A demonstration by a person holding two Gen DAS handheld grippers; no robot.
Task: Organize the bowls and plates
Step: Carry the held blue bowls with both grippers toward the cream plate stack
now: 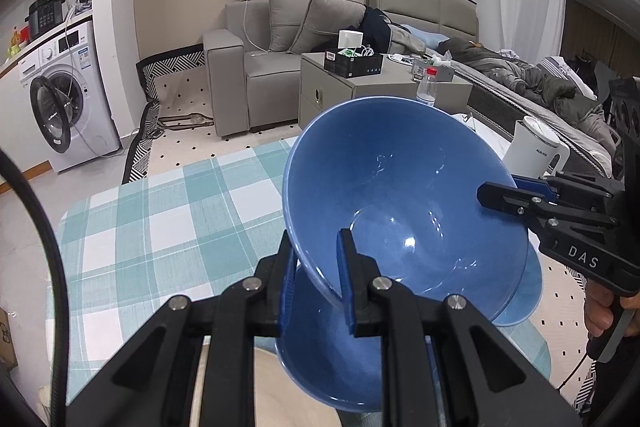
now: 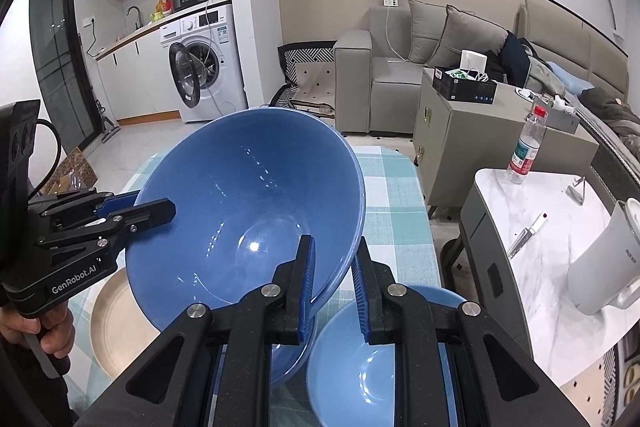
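1. While both claws clamp it, I see the big blue bowl [image 1: 400, 203] lifted clear of the desk [image 1: 160, 219], tilted with its inside facing the cameras.
2. My left claw [image 1: 316, 291] is closed on the bowl's near rim in the left wrist view, one blue pad inside the bowl and one outside.
3. My right claw [image 2: 334, 291] is closed on the rim at the opposite side; in the right wrist view the rim runs between its two pads.
4. Each claw also shows in the other's view, gripping the bowl's edge from the side, with a hand [image 2: 36, 327] on its handle.
5. Below the raised bowl, a smaller light blue bowl [image 2: 360, 367] sits on the checked cloth.
6. A beige plate [image 2: 116, 327] lies on the desk just left of it.
7. A white kettle [image 2: 600, 259] and a water bottle [image 2: 526, 147] stand on the marble side table [image 2: 560, 307], well apart from the bowls.
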